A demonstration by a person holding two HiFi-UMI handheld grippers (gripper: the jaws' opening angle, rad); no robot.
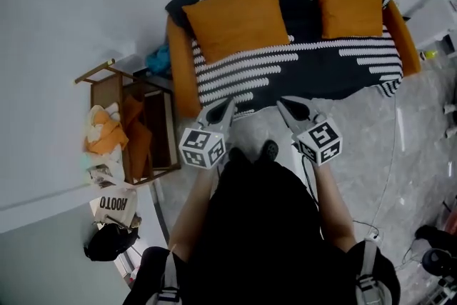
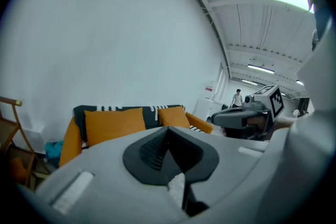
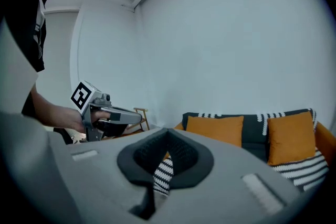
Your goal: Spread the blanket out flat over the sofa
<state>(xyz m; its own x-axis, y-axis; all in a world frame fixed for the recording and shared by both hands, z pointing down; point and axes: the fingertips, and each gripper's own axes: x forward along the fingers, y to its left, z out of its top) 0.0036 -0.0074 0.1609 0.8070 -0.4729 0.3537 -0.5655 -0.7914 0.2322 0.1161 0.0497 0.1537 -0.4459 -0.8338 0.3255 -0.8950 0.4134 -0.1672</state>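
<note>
The black blanket with white stripes lies over the seat and back of the orange sofa, and two orange cushions rest on top of it. A person stands in front of the sofa, holding both grippers level and side by side, short of its front edge. My left gripper is shut with nothing in it. My right gripper also has its jaws together and holds nothing. Through the slit below them, a striped piece of blanket shows on the sofa behind.
A wooden rack with orange cloth stands left of the sofa, with paper bags and a black bag in front of it. A thin cable runs over the grey floor on the right. Far off in the hall stands another person.
</note>
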